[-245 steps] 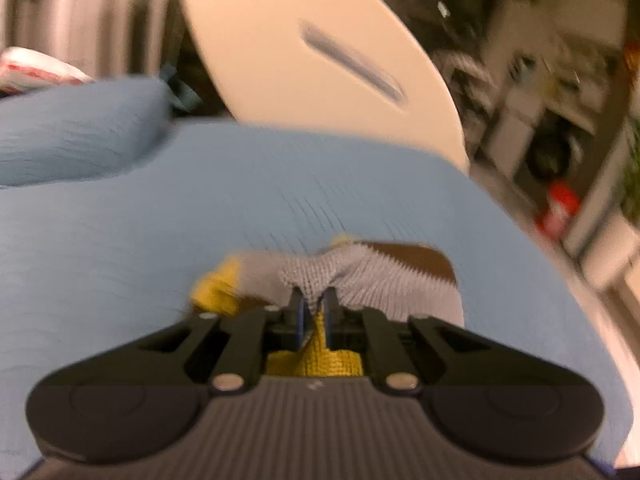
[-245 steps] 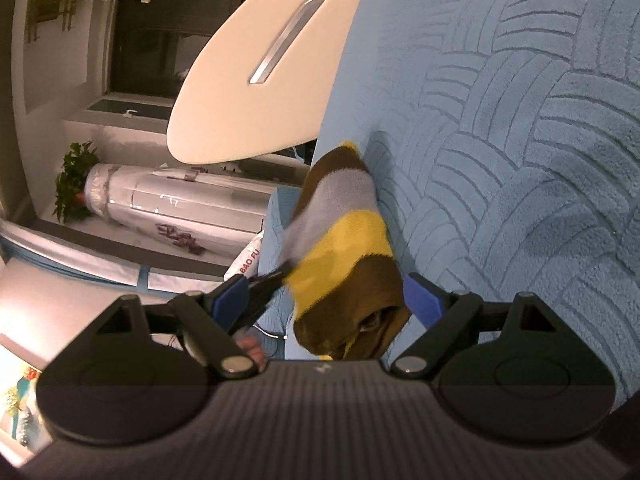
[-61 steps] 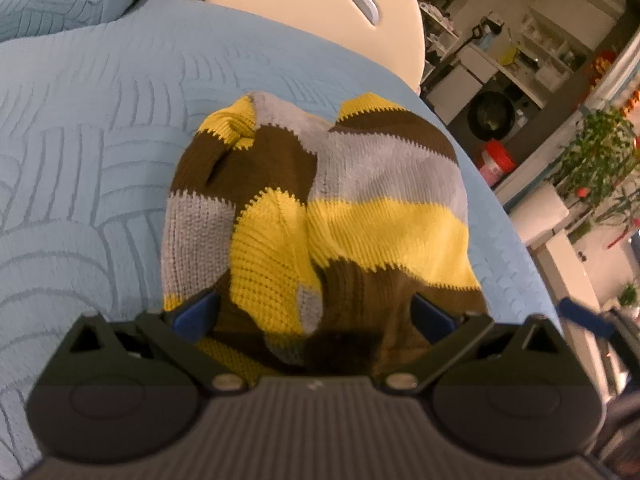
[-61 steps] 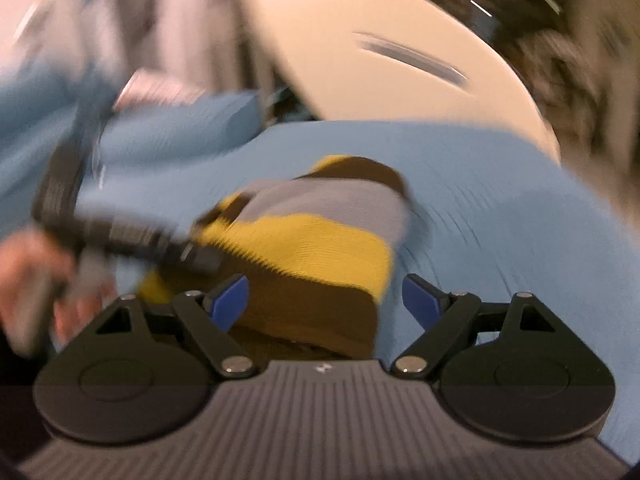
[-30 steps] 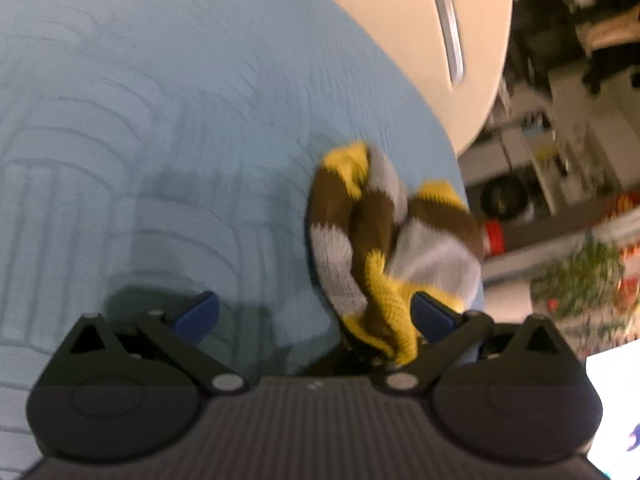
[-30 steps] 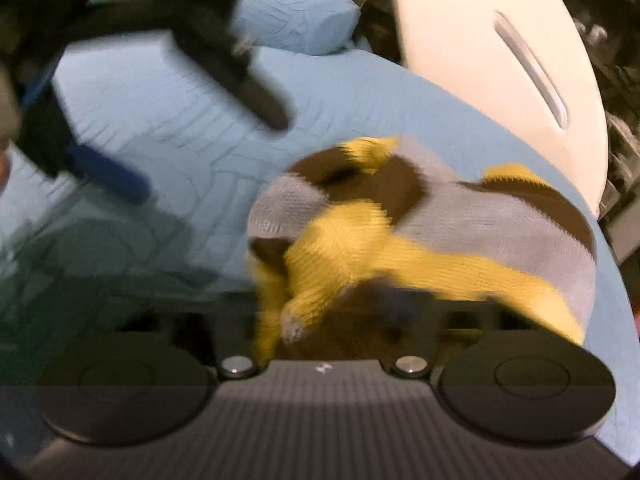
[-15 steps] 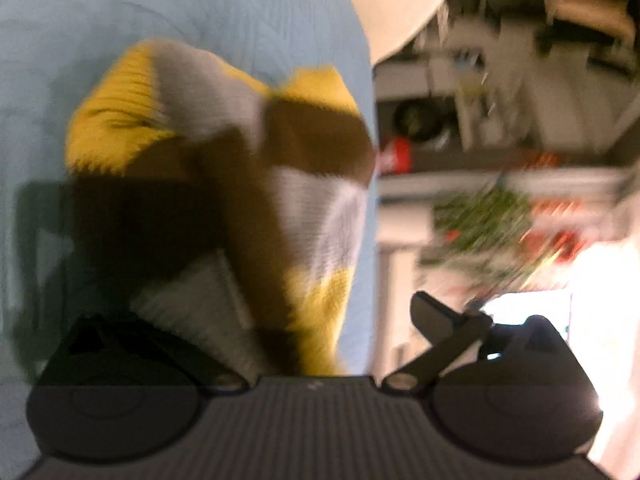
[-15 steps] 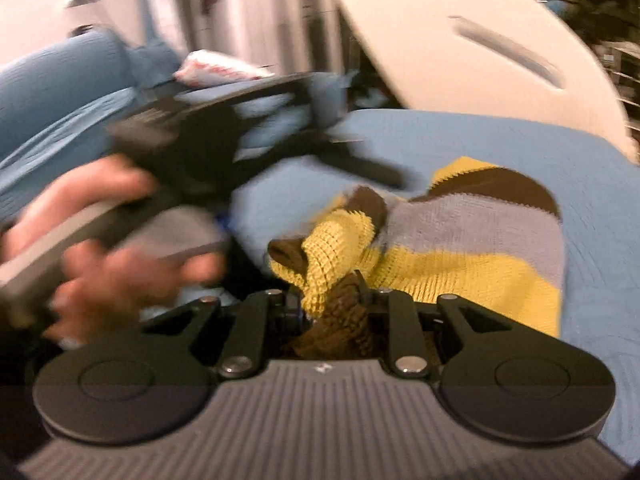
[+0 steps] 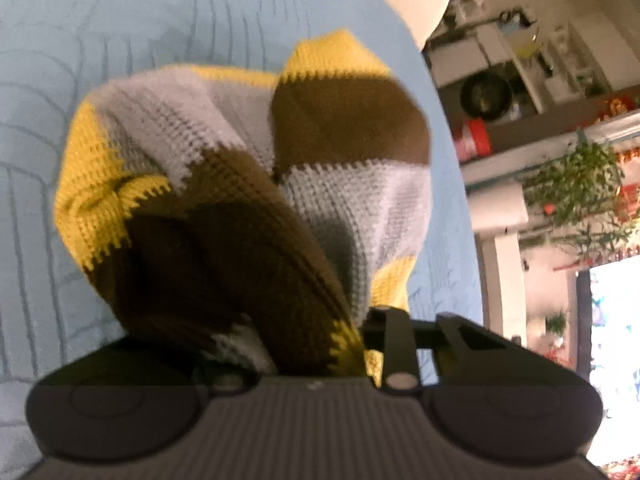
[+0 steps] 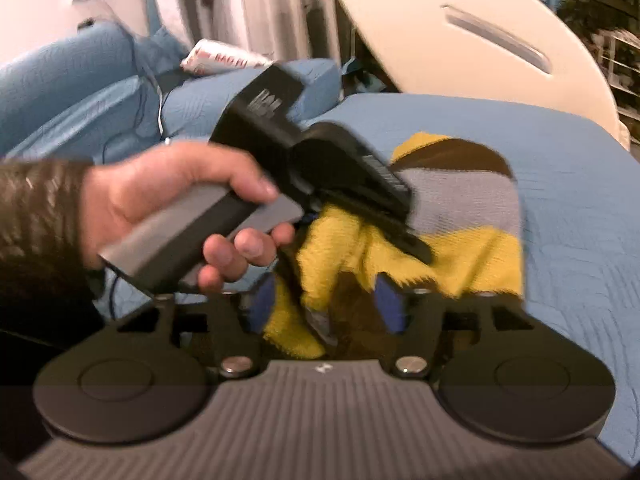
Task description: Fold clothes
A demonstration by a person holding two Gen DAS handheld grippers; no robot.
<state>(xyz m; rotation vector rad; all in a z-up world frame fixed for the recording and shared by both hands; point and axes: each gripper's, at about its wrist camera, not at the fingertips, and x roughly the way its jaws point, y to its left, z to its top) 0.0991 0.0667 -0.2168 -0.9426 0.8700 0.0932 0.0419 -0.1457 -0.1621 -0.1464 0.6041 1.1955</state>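
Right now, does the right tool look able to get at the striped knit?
Probably yes: the striped knit lies between the jaws of the right tool, which have just been opening, and nothing stands in their way.

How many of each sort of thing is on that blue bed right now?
Striped knit: 1
Hand-held grippers: 2, left and right
Pillow: 1
White packet: 1
Total: 5
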